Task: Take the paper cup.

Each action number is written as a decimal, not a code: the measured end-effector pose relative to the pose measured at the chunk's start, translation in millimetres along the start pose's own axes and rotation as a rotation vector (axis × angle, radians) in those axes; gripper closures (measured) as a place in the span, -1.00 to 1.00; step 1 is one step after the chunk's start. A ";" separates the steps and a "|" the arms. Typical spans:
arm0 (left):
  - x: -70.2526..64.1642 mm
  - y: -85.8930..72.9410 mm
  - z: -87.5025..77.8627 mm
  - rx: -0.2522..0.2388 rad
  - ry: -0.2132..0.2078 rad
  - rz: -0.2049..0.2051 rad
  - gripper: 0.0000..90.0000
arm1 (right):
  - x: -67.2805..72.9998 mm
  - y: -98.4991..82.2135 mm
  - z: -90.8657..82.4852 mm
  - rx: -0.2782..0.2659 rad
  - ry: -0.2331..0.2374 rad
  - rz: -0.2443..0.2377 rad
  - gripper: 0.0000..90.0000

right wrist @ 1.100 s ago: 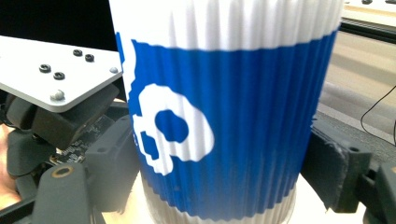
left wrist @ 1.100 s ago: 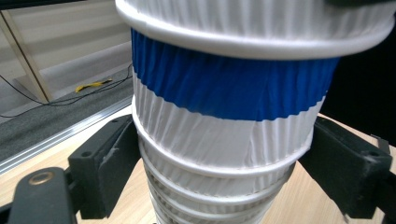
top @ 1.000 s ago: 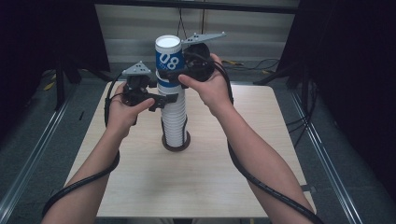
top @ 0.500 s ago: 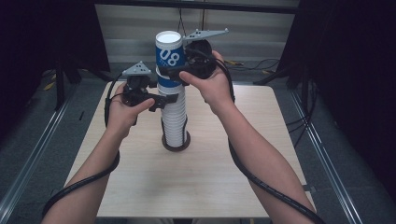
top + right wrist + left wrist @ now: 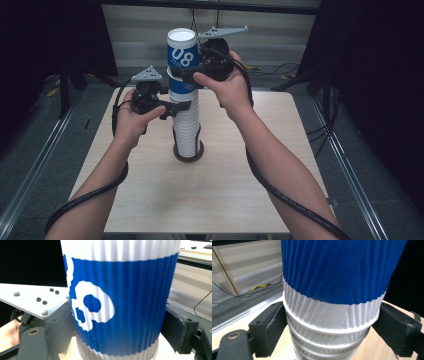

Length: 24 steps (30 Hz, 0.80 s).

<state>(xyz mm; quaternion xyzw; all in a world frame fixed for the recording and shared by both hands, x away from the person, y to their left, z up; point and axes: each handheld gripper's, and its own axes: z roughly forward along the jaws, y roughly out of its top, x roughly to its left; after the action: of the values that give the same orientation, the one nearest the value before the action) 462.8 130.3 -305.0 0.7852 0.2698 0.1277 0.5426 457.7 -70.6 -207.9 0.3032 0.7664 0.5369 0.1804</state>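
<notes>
While left gripper [image 5: 175,107] clamps stack [image 5: 186,132], right gripper [image 5: 187,74] clamps top cup [image 5: 182,62].

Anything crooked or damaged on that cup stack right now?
The top cup sits slightly proud of the stack, held by the right gripper; the left gripper grips below. No crushing or spill shows.

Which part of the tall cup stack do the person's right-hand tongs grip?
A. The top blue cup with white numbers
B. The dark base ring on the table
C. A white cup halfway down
A: in the high view the right tongs close around the top blue cup, above the left tongs.
</notes>
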 end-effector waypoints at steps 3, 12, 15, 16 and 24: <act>-0.2 -0.2 0.2 -0.004 0.002 -0.007 -0.69 | -0.2 1.0 -0.5 -0.004 0.000 0.003 -0.55; -0.1 -0.6 0.2 -0.008 0.003 -0.010 -0.69 | -1.4 3.6 -1.3 -0.012 0.007 0.014 -0.55; -0.3 -0.4 0.0 -0.005 0.003 -0.007 -0.69 | -1.6 4.4 -1.5 -0.012 0.006 0.013 -0.55; -0.2 -0.4 0.0 -0.005 0.003 -0.003 -0.69 | -1.7 4.6 -1.7 -0.014 0.010 0.015 -0.55; -0.2 -0.2 0.0 -0.003 0.003 -0.004 -0.69 | -1.0 9.2 -3.5 -0.039 0.022 0.026 -0.55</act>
<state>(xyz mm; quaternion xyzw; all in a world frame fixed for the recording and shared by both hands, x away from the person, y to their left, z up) 462.6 130.3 -305.2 0.7836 0.2719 0.1282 0.5437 458.9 -71.5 -198.1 0.3035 0.7537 0.5573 0.1710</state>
